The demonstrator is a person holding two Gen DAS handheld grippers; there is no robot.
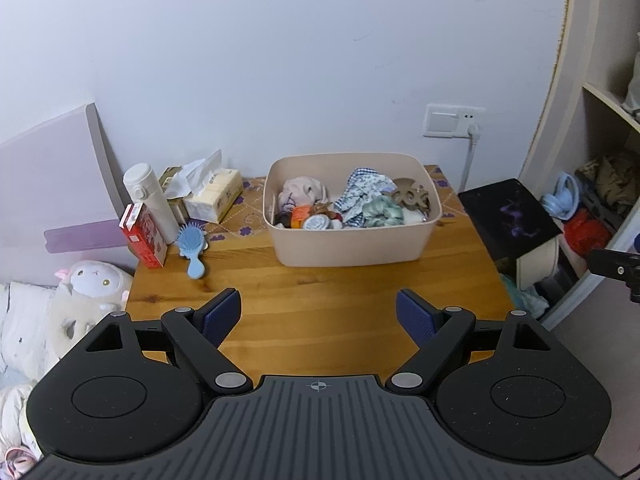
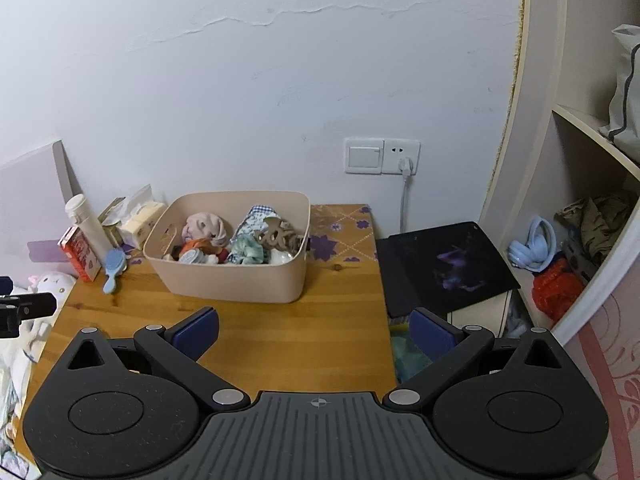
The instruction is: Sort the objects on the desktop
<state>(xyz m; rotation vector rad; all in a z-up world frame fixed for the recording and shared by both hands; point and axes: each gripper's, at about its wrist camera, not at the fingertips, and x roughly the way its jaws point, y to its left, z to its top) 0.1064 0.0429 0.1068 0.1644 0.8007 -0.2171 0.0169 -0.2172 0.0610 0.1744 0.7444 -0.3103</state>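
A beige bin [image 1: 352, 246] [image 2: 236, 284] stands at the back of the wooden desk [image 1: 320, 312] [image 2: 280, 344], filled with scrunchies, cloth, a hair claw [image 1: 412, 196] and a small tin [image 1: 316, 223]. A blue hairbrush [image 1: 192, 246] [image 2: 113, 264], a red box [image 1: 144, 236] [image 2: 80, 254], a white bottle [image 1: 150, 196] [image 2: 86, 222] and a tissue pack [image 1: 214, 196] [image 2: 142, 220] sit at the desk's left. My left gripper [image 1: 318, 314] and right gripper [image 2: 314, 332] are open and empty above the desk's front.
A plush sheep [image 1: 92, 292] lies on bedding left of the desk. A black box [image 1: 508, 216] [image 2: 444, 264] sits right of the desk, beside shelves holding blue headphones [image 2: 534, 244] and a red bag [image 2: 556, 288]. A wall socket with a cable [image 2: 404, 168] is behind.
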